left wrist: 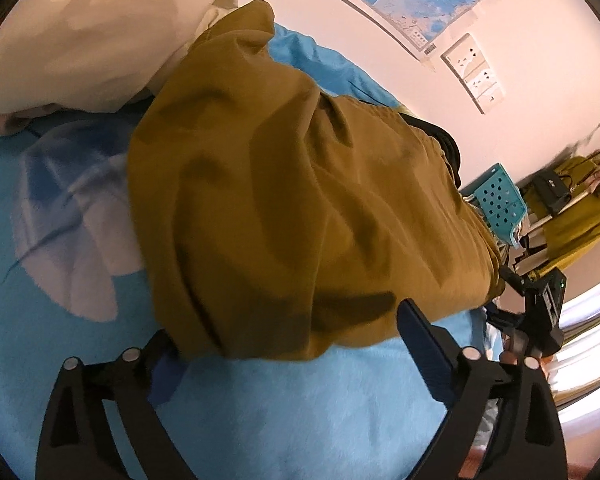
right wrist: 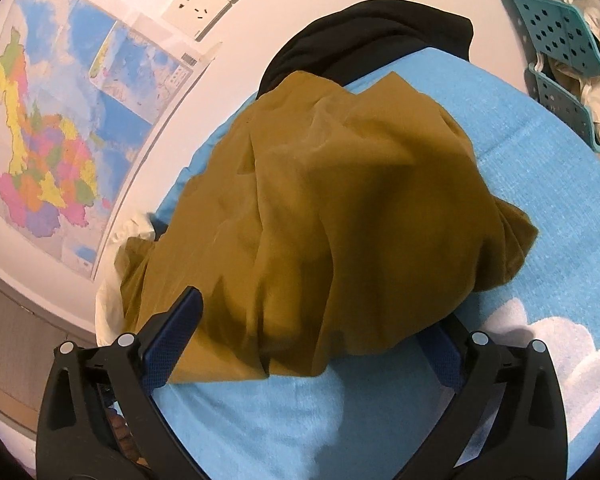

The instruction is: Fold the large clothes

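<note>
The left hand-held gripper [left wrist: 288, 344] and the right hand-held gripper [right wrist: 320, 344] both stand spread wide, pinching nothing, with the near hem of the one mustard garment [left wrist: 300, 208] draped over their tips. It lies bunched on the blue blanket [left wrist: 236, 408]. A fold looks just laid, so next comes a fresh grip on an edge; one black garment [right wrist: 364, 36] and one pillow [left wrist: 80, 32] lie beyond.

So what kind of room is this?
Probably a bedroom: a blue fleece blanket with an olive garment on it, a white pillow, and a map on the wall.
</note>
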Available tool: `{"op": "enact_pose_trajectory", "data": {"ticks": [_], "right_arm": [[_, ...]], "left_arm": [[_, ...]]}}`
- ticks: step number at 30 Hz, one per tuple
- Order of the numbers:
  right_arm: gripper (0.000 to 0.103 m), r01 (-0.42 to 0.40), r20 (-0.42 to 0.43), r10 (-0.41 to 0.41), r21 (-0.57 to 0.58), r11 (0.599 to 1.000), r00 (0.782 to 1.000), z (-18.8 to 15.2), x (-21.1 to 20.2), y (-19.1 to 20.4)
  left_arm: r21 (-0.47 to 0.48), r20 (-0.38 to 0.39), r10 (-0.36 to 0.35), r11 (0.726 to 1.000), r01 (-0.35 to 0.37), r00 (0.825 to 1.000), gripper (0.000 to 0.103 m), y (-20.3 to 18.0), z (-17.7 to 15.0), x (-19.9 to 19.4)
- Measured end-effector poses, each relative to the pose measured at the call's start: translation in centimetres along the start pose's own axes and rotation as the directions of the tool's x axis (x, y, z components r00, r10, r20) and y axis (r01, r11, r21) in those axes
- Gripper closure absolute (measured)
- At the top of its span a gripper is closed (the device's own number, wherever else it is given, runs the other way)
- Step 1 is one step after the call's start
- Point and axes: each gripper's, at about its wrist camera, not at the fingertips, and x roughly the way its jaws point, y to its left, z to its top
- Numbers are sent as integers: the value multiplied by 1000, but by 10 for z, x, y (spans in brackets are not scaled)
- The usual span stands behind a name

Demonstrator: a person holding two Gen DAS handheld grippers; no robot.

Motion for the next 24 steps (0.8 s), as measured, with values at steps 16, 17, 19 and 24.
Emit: {"op": "enact_pose_trajectory", "data": {"ticks": [16, 17, 19, 24], "right_arm": [[16, 29, 69, -28, -21, 999, 997, 8, 7, 13], [18, 32, 95, -27, -52, 998, 995, 9, 2, 19], [17, 9, 107, 0, -87, 996, 994, 13, -3, 24], [8, 6, -10, -6, -30, 1000, 1000, 17, 25, 13]], "left_arm": [[11, 66, 31, 999, -32, 997, 38, -15, 15, -2], [45, 84, 47, 998, -51, 995, 42, -18, 14, -7], [86, 99, 76, 993, -84, 992, 44, -26, 15, -9], [43, 36, 45, 998, -47, 998, 32, -14, 24, 4]]}}
